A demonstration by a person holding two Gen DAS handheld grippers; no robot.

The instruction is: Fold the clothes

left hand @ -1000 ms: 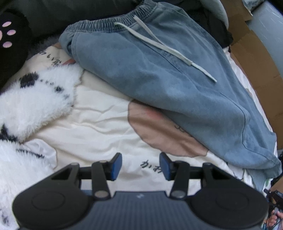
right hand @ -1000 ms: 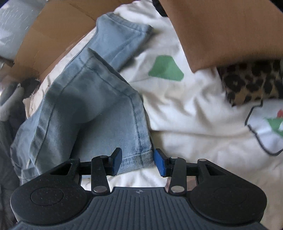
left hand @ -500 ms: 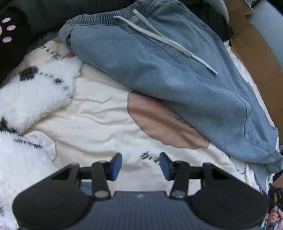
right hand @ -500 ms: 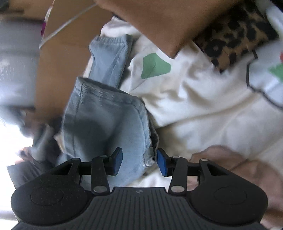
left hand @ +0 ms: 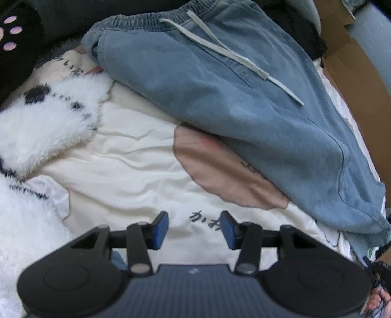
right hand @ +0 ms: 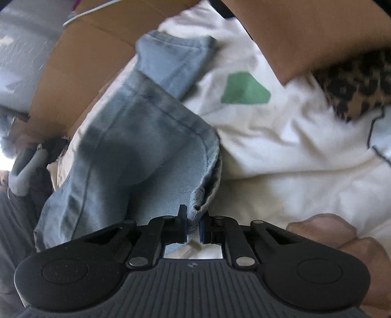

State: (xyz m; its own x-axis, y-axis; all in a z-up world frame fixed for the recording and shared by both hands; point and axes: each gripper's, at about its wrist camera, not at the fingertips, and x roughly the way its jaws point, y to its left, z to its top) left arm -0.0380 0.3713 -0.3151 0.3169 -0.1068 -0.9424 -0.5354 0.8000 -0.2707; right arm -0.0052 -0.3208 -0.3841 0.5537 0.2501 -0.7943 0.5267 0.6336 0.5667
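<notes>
Right gripper: our right gripper [right hand: 193, 226] has just been closing, and the pads now pinch the hem [right hand: 199, 210] of the pale leg of the blue trousers [right hand: 136, 156] between them.
Left gripper: our left gripper [left hand: 194, 230] hangs with jaws apart and nothing between them, over the cream bedcover [left hand: 117, 166], just short of the trousers.
Where the trousers lie: stretched across the cover, elastic waistband [left hand: 146, 20] at the far end in the left view, leg ends by the right gripper.
Doing it well: we judge the pinch is near the hem's corner, so we should lift gently and check both layers come up, then carry the leg towards the waistband in one flat sweep.
Left's part: we'd have it pin or take the waist edge so the cloth does not drag.
Cloth: soft washed denim, thick stitched seams, ribbed hem edge; limp, it will sag.
Drawstring: the flat pale drawstring [left hand: 234, 57] lies loose on top and may snag.
Around us: a fluffy white spotted throw [left hand: 46, 122], a leopard-print cushion [right hand: 354, 90], brown cardboard [right hand: 80, 66].
</notes>
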